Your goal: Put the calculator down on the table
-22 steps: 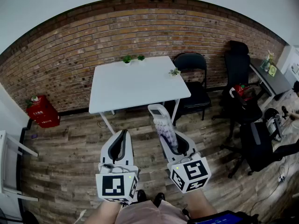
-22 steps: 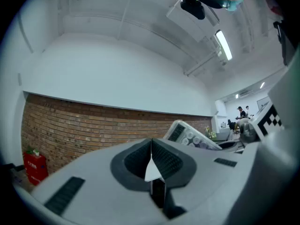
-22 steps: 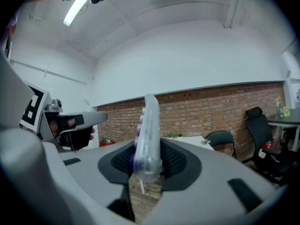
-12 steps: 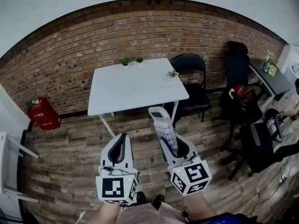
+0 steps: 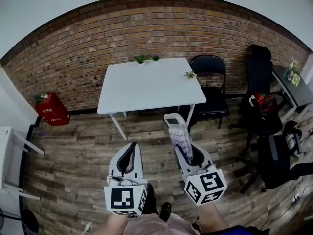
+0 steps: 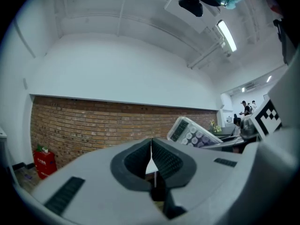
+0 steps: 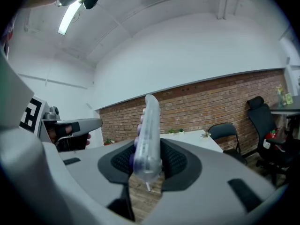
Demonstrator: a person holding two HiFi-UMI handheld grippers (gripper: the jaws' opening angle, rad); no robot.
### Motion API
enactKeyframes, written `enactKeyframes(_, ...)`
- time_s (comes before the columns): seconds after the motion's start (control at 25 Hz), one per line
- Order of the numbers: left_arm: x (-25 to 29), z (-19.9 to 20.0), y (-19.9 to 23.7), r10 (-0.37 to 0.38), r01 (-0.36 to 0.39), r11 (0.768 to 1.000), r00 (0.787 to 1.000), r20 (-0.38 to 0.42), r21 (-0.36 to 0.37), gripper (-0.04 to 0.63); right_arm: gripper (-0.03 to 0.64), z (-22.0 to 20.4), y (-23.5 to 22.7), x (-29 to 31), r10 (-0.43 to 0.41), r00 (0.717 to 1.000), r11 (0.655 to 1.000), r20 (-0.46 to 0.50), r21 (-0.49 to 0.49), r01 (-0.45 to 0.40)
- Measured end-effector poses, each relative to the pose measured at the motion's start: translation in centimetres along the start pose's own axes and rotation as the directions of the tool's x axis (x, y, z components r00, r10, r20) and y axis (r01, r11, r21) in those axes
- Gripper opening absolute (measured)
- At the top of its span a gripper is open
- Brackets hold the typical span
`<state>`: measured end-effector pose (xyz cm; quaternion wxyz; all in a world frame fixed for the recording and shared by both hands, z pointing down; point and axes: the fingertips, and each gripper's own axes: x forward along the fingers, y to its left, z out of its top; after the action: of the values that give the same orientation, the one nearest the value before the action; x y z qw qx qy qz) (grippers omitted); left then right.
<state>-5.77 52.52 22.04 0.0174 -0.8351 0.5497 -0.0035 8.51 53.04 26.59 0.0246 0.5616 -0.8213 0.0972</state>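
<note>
While right tongs (image 5: pixel 185 150) clamp calculator (image 5: pixel 177 131) — table (image 5: pixel 149 84) beyond | left tongs (image 5: pixel 130 147) closed

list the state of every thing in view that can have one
white calculator with pale purple keys: held in the air, on edge, not yet on the table
right gripper: shut on the calculator
left gripper: shut, empty
white square table: upright, small potted plants along its far edge
black folding chair: unfolded, empty

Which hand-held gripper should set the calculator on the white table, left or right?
Right. The right hand-held gripper is clamped on the calculator, which points toward the white table ahead. The left hand-held gripper is shut and empty.
</note>
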Motion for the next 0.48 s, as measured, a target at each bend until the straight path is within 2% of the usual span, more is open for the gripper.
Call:
enactKeyframes(0.24, 2.9, -1.5, 2.5, 0.039, -0.039, 0.999, 0.999, -0.023, -0.012, 0.014, 0.133, -0.7, -1.3, 3.7, 0.009, 1.000, 1.000, -0.026, 0.008, -0.009)
enactKeyframes(0.48, 9.8, -3.3, 7.5, 0.040, -0.041, 0.999, 0.999, -0.034, -0.013, 0.014, 0.133, -1.3, -2.8, 11.7, -0.001, 0.998, 1.000, -0.055, 0.023, 0.002)
